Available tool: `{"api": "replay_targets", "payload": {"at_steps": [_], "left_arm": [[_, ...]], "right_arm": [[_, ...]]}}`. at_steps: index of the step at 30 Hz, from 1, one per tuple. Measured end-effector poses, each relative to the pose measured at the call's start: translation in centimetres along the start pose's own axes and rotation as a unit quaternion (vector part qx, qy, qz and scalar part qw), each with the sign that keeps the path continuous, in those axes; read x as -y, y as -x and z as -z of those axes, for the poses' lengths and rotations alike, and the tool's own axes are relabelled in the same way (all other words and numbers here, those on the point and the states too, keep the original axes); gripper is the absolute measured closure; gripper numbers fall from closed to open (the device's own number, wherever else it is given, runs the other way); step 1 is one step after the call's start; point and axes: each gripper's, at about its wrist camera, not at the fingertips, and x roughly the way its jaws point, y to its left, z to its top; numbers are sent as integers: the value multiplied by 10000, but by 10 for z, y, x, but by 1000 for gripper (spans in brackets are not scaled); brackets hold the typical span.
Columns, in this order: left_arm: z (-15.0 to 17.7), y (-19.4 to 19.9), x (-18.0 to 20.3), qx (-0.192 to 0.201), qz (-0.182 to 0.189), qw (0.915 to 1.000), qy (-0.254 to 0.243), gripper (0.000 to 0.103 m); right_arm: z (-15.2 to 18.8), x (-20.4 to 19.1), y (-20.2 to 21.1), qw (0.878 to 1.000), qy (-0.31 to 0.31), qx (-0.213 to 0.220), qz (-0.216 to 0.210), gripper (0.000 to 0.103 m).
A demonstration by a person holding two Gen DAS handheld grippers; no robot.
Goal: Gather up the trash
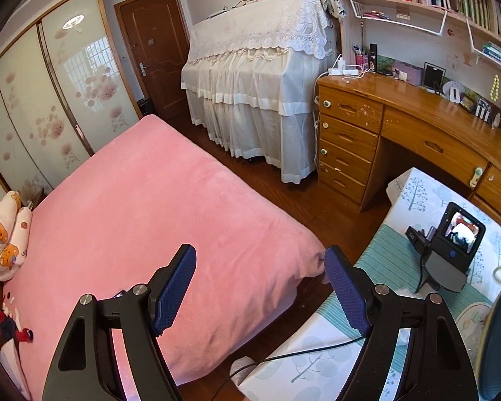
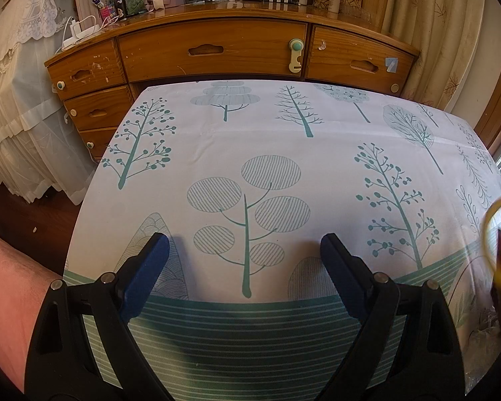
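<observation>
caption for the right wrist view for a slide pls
Open right gripper hovering above a tree-print tablecloth, facing a wooden desk with cluttered top; no trash in its grasp.

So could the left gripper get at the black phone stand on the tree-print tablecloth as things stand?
Probably yes. The left gripper is open and empty, and the phone stand sits uncovered on the tablecloth with only a thin cable between.

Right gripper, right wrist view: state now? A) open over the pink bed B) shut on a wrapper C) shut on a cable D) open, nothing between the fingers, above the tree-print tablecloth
D: the right gripper has its blue fingers spread wide, and only the tree-print tablecloth shows between them.
</observation>
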Motion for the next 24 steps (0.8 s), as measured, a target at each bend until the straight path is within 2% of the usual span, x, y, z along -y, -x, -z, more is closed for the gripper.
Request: {"api": "replay_targets", "payload": {"at_steps": [4, 14, 20, 24], "left_arm": [[-4, 5, 1, 110, 92, 9998, -106, 22], [-12, 18, -14, 301, 612, 9973, -258, 22], [-18, 15, -43, 392, 1274, 9907, -282, 22], [-15, 7, -69, 462, 1719, 9818, -662, 22]], "right_arm": [[0, 0, 0, 10000, 0, 0, 0, 12], [0, 0, -1, 10000, -2, -1, -1, 12], [-1, -2, -3, 10000, -2, 0, -1, 12], [-1, -3, -3, 10000, -2, 0, -1, 12]]}}
